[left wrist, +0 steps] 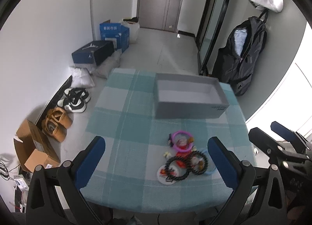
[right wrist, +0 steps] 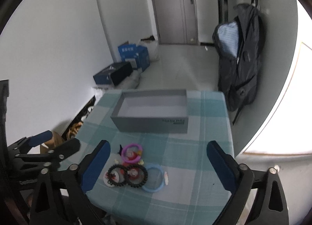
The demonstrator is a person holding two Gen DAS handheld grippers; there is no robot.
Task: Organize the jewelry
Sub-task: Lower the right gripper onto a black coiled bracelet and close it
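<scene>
On the worktop, at seven o'clock of the wide-open, empty right claw, tangled bracelets could be dragged out together.

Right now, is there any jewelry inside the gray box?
No, the gray box shows only its bare white floor, and the bracelets lie in a pile on the checked tablecloth in front of it.

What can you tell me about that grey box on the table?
The grey box is a shallow, open rectangular tray without a lid, apparently cardboard, with a paler inside that looks empty. Small dark print marks one end of its near wall. It sits flat on the checked tablecloth toward the far edge, beyond the jewelry pile, touching nothing else.
</scene>
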